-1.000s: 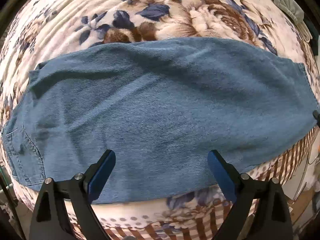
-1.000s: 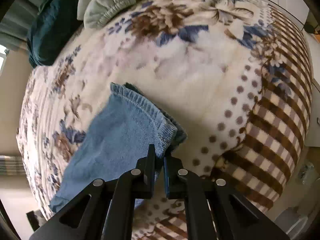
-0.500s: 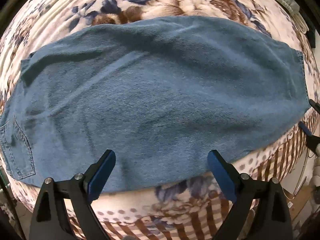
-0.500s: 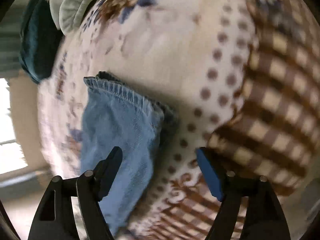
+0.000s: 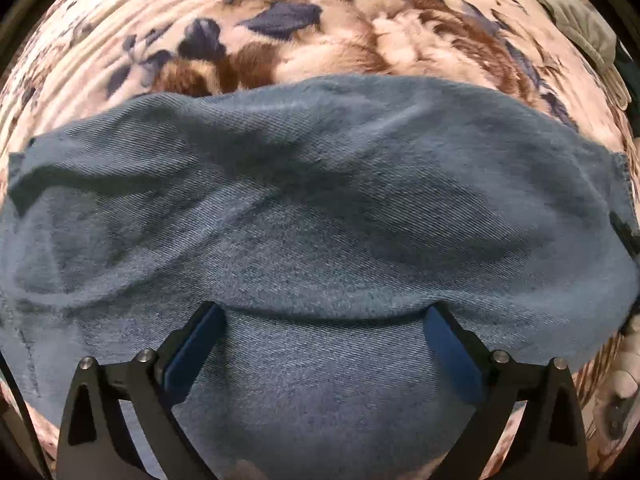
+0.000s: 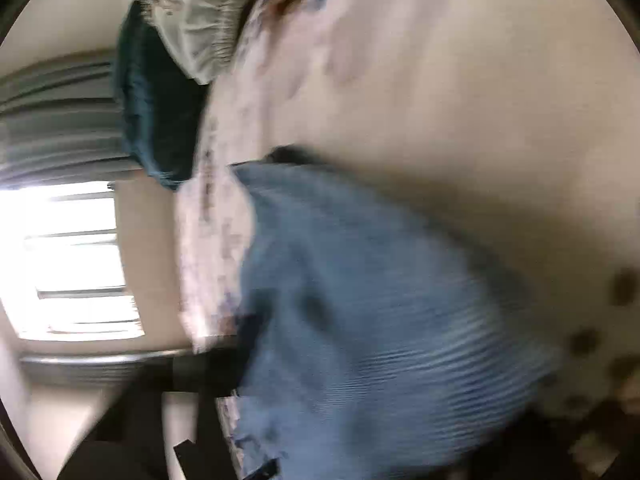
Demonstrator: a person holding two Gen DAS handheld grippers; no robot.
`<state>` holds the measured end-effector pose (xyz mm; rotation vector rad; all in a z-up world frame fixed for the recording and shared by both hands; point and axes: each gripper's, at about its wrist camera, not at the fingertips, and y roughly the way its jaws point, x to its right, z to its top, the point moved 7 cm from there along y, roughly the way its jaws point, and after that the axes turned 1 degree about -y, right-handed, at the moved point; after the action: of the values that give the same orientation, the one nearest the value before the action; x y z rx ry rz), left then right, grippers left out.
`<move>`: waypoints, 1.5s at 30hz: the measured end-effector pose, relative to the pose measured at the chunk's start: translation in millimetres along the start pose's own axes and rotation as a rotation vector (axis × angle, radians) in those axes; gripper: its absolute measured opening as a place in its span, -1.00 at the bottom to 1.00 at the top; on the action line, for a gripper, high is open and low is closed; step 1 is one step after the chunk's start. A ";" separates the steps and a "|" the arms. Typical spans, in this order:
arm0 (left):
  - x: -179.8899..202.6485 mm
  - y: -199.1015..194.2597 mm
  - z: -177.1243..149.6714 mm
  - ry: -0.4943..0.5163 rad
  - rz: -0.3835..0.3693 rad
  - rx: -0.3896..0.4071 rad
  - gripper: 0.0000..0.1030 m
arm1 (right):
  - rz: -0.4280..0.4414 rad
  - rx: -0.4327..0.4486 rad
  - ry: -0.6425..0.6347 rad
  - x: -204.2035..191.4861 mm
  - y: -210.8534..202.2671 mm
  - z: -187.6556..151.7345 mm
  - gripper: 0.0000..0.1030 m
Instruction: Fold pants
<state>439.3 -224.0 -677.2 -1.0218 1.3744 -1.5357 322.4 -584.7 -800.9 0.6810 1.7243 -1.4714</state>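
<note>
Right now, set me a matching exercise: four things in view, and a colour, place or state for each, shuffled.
Things:
1. jeans
2. blanket
3. left gripper
4. pale garment

Descriptions:
A. floral, lying under the denim
B. bunched at the far right edge
C. blue, spread out and wrinkled
D. open, with denim between its fingers

Pairs: 1-C, 2-A, 3-D, 4-B
</note>
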 end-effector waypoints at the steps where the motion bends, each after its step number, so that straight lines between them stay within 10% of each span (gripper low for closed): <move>1: 1.7 0.7 -2.1 0.008 0.009 0.016 1.00 | 0.004 0.003 0.017 3.5 -4.6 0.2 -0.84; 10: -9.3 -28.6 2.5 -0.122 -0.041 0.024 1.00 | -0.095 0.021 -0.092 -22.1 -15.1 3.8 -0.87; 18: -87.3 -97.9 -21.4 -0.300 -0.034 0.106 1.00 | -0.153 0.004 -0.382 -146.0 -23.4 -64.2 -0.86; 27: -254.3 -150.1 -80.6 -0.503 0.063 0.109 1.00 | -0.214 -0.175 -0.708 -250.7 76.4 -263.2 -0.86; 35: -345.6 -166.1 -133.3 -0.580 0.154 0.111 1.00 | -0.414 -0.361 -1.076 -234.5 196.2 -478.9 -0.86; 39: -362.0 -169.9 -129.9 -0.602 0.138 0.141 1.00 | -0.537 -0.496 -1.203 -212.1 224.9 -530.6 -0.20; 41: -363.7 -172.6 -121.1 -0.612 0.116 0.167 1.00 | -0.508 -0.551 -1.199 -210.4 218.1 -534.9 -0.12; 43: -360.1 -173.9 -103.7 -0.610 0.081 0.201 1.00 | -0.394 -0.644 -1.114 -216.4 204.8 -531.4 0.66; 45: -350.4 -169.1 -88.0 -0.599 0.036 0.206 1.00 | -0.317 -0.674 -1.030 -223.6 176.8 -516.4 0.77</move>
<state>465.7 146.9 -532.5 -1.1906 0.7960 -1.1759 486.0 -28.3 -693.2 -0.6452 1.3336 -0.9974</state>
